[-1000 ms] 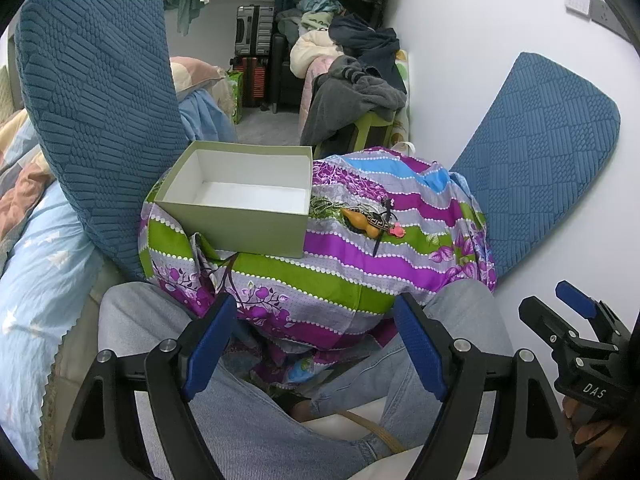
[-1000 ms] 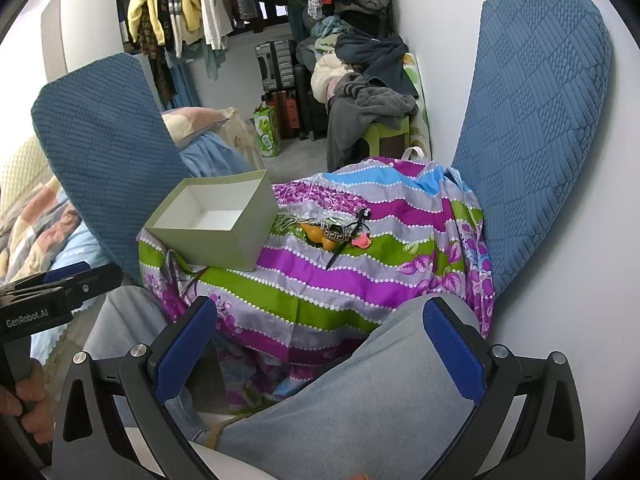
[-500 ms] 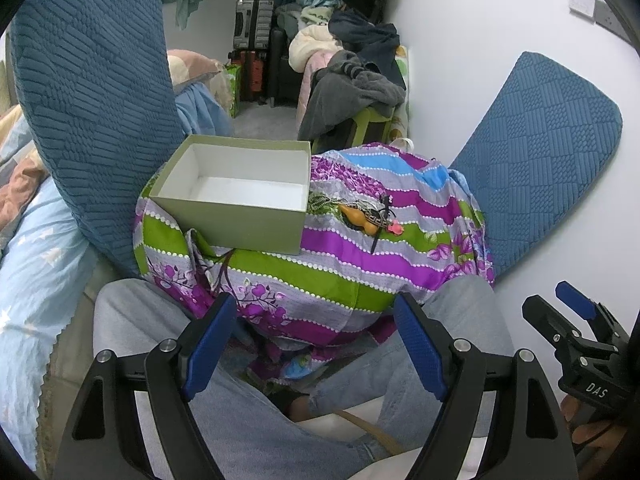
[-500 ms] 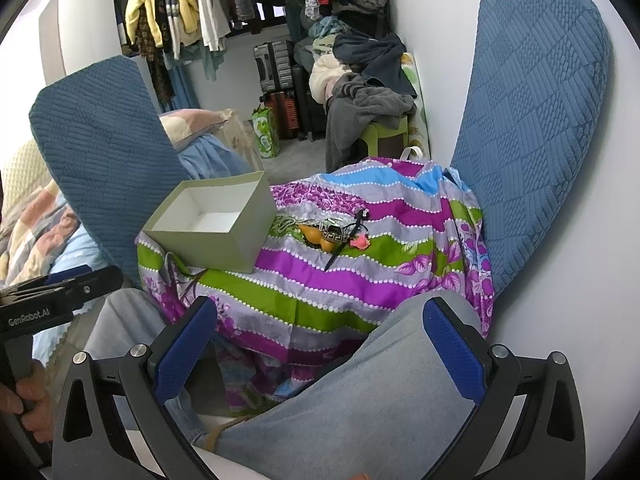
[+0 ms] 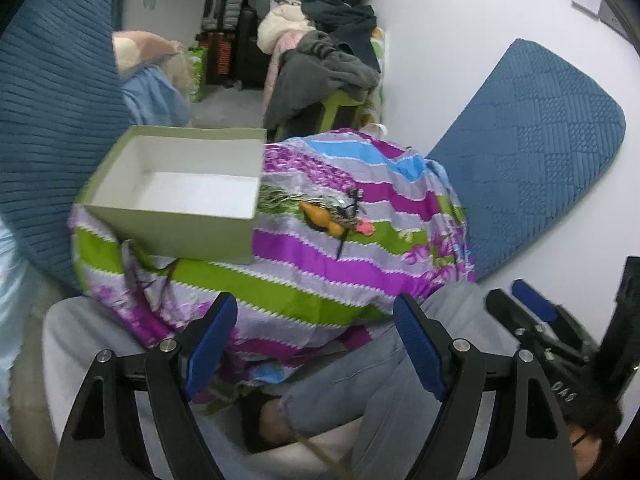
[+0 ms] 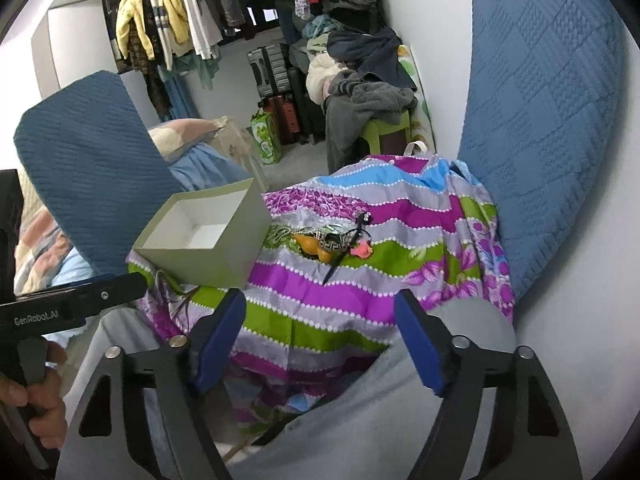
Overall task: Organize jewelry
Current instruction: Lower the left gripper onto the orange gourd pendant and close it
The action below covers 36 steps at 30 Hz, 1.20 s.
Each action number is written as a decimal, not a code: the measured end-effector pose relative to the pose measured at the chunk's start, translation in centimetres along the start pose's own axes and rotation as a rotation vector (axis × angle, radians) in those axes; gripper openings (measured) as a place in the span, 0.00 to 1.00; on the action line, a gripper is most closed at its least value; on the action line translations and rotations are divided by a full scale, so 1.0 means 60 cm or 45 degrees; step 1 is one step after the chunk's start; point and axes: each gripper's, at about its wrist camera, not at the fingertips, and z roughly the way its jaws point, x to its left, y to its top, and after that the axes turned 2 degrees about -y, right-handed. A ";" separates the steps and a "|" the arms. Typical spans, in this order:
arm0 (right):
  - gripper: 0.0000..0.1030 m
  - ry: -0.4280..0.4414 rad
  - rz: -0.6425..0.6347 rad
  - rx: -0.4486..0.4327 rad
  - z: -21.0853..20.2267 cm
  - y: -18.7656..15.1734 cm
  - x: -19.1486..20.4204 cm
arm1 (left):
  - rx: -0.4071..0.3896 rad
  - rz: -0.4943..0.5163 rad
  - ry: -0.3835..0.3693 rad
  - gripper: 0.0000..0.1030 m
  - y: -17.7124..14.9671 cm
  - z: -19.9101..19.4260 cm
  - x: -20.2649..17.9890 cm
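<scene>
I sit with both knees up against a surface draped in one striped floral cloth [image 5: 312, 264]. On the cloth stands one open green box [image 5: 176, 196], white inside, with nothing in it. Just to the right of the box lies one small heap of jewelry [image 5: 340, 216]: an orange piece, a black-and-white patterned piece, a pink piece and a thin dark pin, tangled together so that I cannot count them surely. The heap lies near the box but apart from it.

Two blue quilted cushions stand upright, one [image 5: 52, 92] left of the cloth and one [image 5: 532, 152] against the white wall on the right.

My left hand-held gripper [image 5: 316, 340] points steeply down over my lap, its two blue pads spread wide with nothing between them. My right hand-held gripper [image 6: 320, 340] also tilts down toward the cloth; its jaws have just been closing in, yet they stand apart and grasp nothing. My left hand [image 6: 36, 400] grips its black handle at the lower left of the right view.
</scene>
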 end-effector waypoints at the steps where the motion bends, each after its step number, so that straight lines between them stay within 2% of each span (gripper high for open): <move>1: 0.67 0.003 0.002 -0.003 0.006 0.002 -0.003 | 0.009 -0.003 -0.004 0.77 0.005 0.010 0.000; 5: 0.52 0.010 0.011 -0.012 0.045 0.011 -0.018 | 0.046 -0.035 -0.062 0.77 0.029 0.058 0.000; 9: 0.48 -0.005 0.005 0.001 0.086 0.014 -0.031 | 0.059 -0.039 -0.078 0.76 0.048 0.097 -0.008; 10: 0.47 0.001 0.008 0.011 0.098 0.015 -0.035 | 0.060 -0.042 -0.077 0.71 0.052 0.107 -0.008; 14: 0.45 -0.025 0.012 0.046 0.142 0.014 -0.057 | 0.072 -0.080 -0.114 0.63 0.068 0.152 -0.008; 18: 0.45 -0.026 0.027 0.070 0.184 0.013 -0.080 | 0.102 -0.090 -0.099 0.58 0.080 0.200 -0.005; 22: 0.45 -0.003 0.055 0.091 0.223 0.017 -0.095 | 0.155 -0.124 -0.096 0.55 0.089 0.260 0.009; 30: 0.46 -0.037 -0.003 0.104 0.304 0.036 -0.099 | 0.199 -0.142 -0.106 0.48 0.105 0.345 0.019; 31: 0.46 -0.021 -0.005 0.122 0.320 0.037 -0.101 | 0.201 -0.139 -0.115 0.43 0.106 0.354 0.018; 33: 0.46 0.009 -0.014 0.131 0.341 0.038 -0.104 | 0.206 -0.134 -0.106 0.42 0.110 0.370 0.014; 36: 0.36 0.036 -0.016 0.142 0.368 0.039 -0.106 | 0.205 -0.135 -0.080 0.39 0.114 0.396 0.012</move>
